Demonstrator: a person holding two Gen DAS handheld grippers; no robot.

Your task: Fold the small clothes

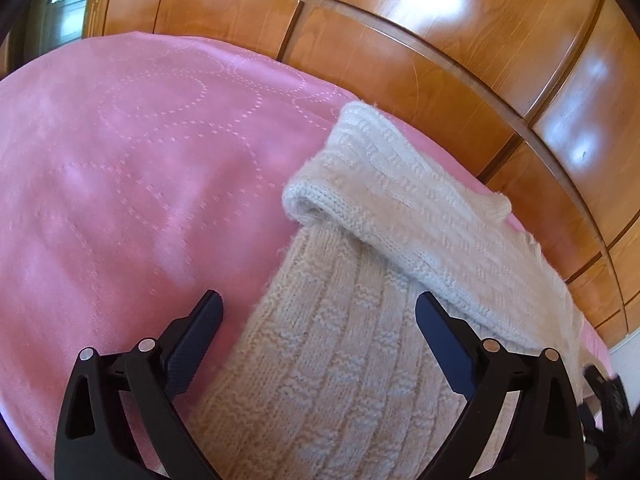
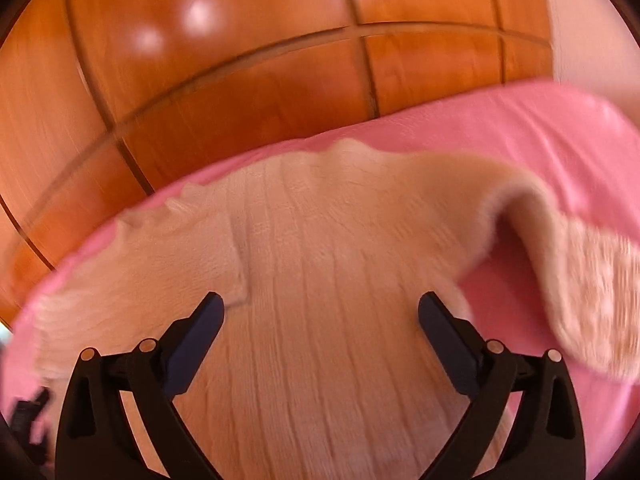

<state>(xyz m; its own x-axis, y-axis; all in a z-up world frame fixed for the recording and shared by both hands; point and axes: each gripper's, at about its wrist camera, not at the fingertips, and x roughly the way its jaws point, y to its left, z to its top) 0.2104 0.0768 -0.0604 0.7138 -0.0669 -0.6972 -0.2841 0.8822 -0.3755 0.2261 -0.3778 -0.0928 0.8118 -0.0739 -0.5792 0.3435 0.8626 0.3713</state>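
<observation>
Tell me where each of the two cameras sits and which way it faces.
Left wrist view: sits on the left gripper, angled down over the cream knit sweater on the pink bedspread; both open fingers show, nothing between the pads.
Right wrist view: sits on the right gripper, angled down over the same sweater, blurred; its open fingers show.
Shared: sweater, bedspread, and the wooden panelled cabinet behind.

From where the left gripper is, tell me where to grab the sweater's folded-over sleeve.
Grip the rolled fold edge of the cream sweater. It loops up off the pink blanket, so one finger can probably slide under. Come from the blanket side with the left gripper, which is open.
</observation>
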